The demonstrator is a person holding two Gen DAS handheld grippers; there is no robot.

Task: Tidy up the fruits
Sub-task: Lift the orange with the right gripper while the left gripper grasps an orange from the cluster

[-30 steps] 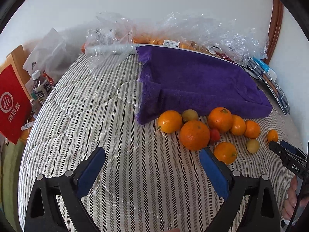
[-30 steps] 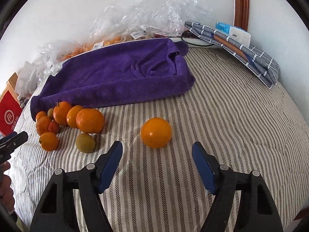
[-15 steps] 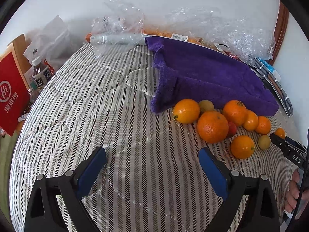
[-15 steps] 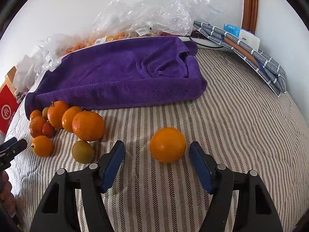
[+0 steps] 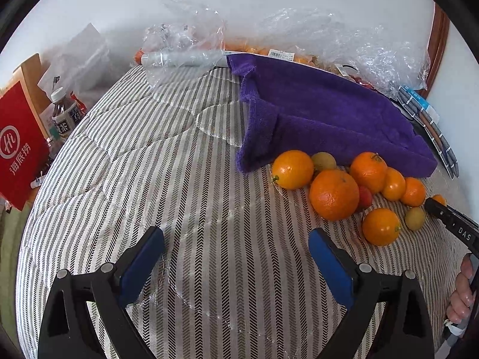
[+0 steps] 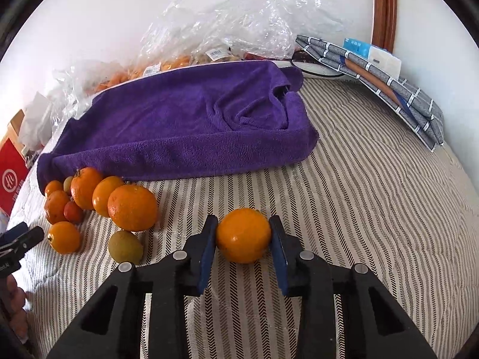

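Right hand-held gripper [image 6: 243, 236]: blue pads squeeze one orange [image 6: 243, 235] on the striped bed [image 6: 374, 209]
Left hand-held gripper [image 5: 236, 257]: wide open; holds nothing
Fruit pile [image 5: 333, 194]: beside the purple towel [image 5: 314, 113]

Fruit layout on bedcover [image 6: 374, 179]

Fruit cluster [image 6: 98, 203] lies before the towel's [image 6: 191, 125] left end; lone orange [image 6: 243, 234] sits right of it, apart, between gripper pads.
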